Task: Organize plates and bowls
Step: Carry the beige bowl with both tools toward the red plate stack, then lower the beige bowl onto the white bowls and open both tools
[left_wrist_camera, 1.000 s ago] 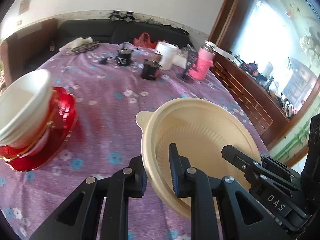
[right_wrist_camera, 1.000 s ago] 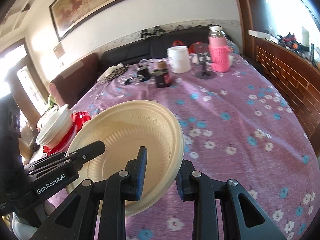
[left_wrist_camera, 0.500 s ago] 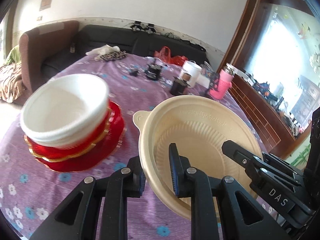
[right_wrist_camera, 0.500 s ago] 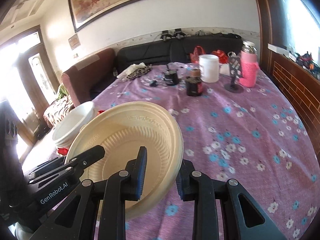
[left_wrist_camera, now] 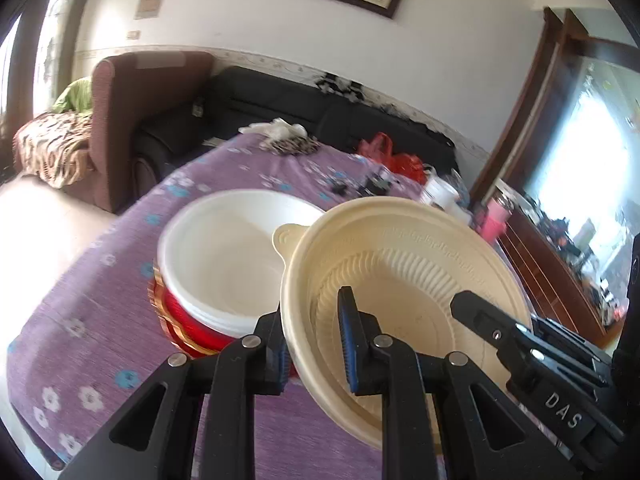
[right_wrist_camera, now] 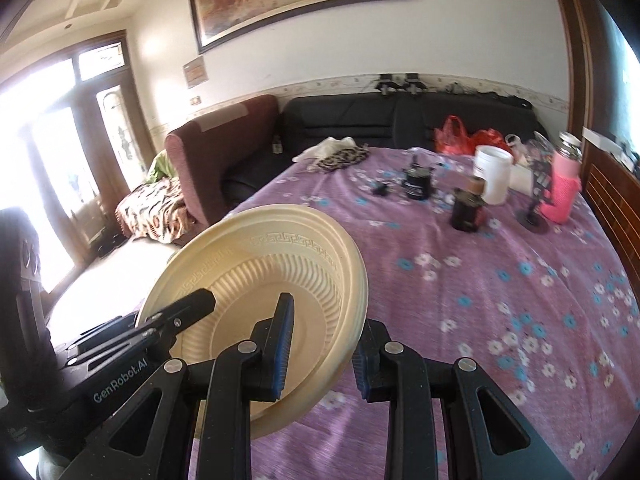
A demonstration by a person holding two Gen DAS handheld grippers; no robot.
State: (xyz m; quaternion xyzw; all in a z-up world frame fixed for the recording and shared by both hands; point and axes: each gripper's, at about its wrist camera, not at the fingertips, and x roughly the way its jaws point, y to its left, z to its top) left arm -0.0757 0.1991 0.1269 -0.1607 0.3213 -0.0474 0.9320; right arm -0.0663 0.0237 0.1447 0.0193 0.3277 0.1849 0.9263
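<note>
A cream plastic bowl (left_wrist_camera: 404, 276) with a ribbed inside and a small tab is held in the air by both grippers. My left gripper (left_wrist_camera: 314, 344) is shut on its left rim. My right gripper (right_wrist_camera: 324, 344) is shut on its right rim, and the bowl (right_wrist_camera: 276, 276) fills the left of the right wrist view. Each gripper shows in the other's view. Just left of the held bowl, a stack of white bowls (left_wrist_camera: 224, 256) sits on red plates with gold rims (left_wrist_camera: 180, 320) on the purple flowered tablecloth (left_wrist_camera: 80, 304). The cream bowl's rim overlaps the stack's right side.
At the table's far end stand a white container (right_wrist_camera: 494, 174), a pink bottle (right_wrist_camera: 562, 184), two dark jars (right_wrist_camera: 466, 210), a small black stand (right_wrist_camera: 534, 216) and a patterned cloth (right_wrist_camera: 340, 156). A black sofa (right_wrist_camera: 360, 120) and brown armchair (right_wrist_camera: 224, 148) lie beyond. The table edge is near the stack.
Both grippers have carried the cream bowl to the left and higher. The white and red stack has come from the far left of the left wrist view to right beside the bowl.
</note>
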